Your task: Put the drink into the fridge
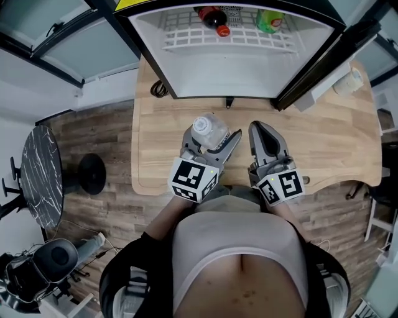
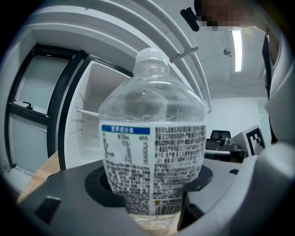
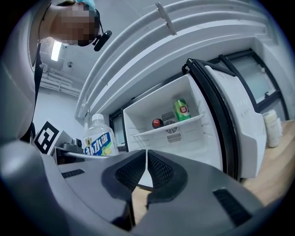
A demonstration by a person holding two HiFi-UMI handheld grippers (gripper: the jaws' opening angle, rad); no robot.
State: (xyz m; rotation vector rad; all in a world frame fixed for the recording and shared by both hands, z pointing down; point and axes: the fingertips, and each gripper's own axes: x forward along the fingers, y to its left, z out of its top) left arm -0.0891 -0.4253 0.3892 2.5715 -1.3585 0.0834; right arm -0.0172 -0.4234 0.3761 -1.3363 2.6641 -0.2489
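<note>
A clear water bottle [image 1: 208, 130] with a white cap and a printed label stands upright between the jaws of my left gripper [image 1: 211, 141], which is shut on it. In the left gripper view the bottle [image 2: 154, 152] fills the middle. From the right gripper view the same bottle [image 3: 98, 138] shows at the left. My right gripper [image 1: 264, 140] hangs beside it over the wooden table [image 1: 329, 149], shut with nothing held; its jaws meet in the right gripper view [image 3: 146, 159]. Ahead, the small fridge [image 1: 236, 68] stands open, white inside.
On the fridge's wire shelf [image 1: 224, 37] lie a dark cola bottle [image 1: 214, 18] and a green can [image 1: 268, 20]; the can [image 3: 182, 109] stands upright in the right gripper view. The fridge door [image 3: 239, 133] swings out to the right. A round black table [image 1: 40, 174] sits at the left.
</note>
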